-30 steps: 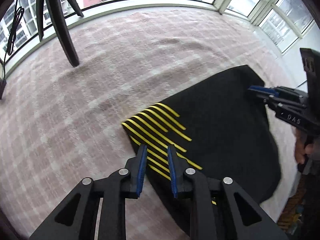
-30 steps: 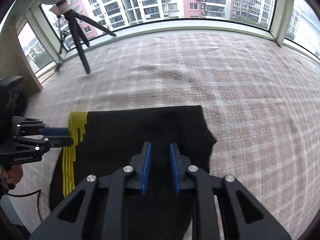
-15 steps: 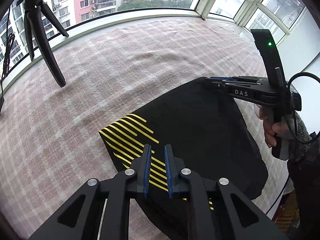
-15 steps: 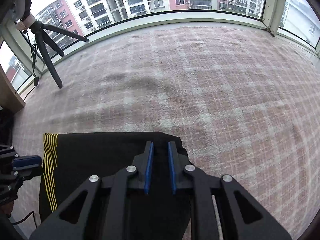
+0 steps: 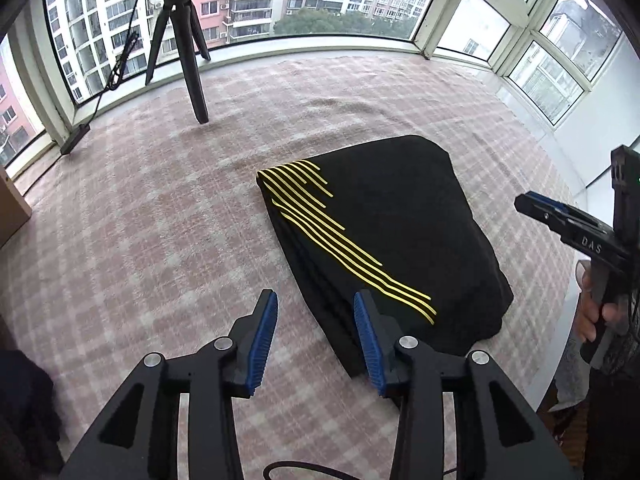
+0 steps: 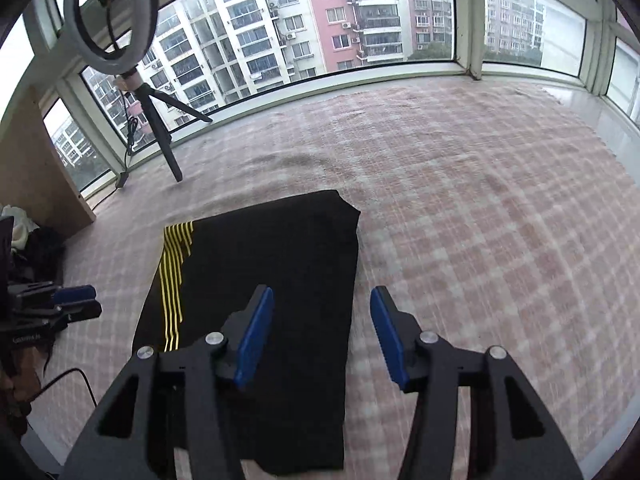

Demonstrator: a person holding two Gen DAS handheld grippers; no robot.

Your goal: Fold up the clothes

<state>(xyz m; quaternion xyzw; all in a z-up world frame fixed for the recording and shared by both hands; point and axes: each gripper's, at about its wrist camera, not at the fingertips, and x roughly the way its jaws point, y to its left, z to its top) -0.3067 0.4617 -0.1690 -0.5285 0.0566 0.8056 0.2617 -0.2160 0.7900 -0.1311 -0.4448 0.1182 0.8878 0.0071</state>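
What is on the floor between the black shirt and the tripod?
Nothing: only bare checked carpet lies between the black shirt and the tripod, seen in the left wrist view.

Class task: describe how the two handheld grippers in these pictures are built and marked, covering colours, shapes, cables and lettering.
Both the left gripper and the right gripper have black triangular cut-out arms, silver pivot screws and ribbed blue pads. The right one's side reads "DAS". A black cable loops beneath the left.

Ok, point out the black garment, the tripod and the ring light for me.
Garment (image 5: 392, 220): left wrist view, on the plain black top layer beside the yellow stripes.
Tripod (image 5: 196, 88): left wrist view, on the front leg standing on the rug.
Ring light (image 6: 110, 12): right wrist view, on the ring's right-hand side, top left.
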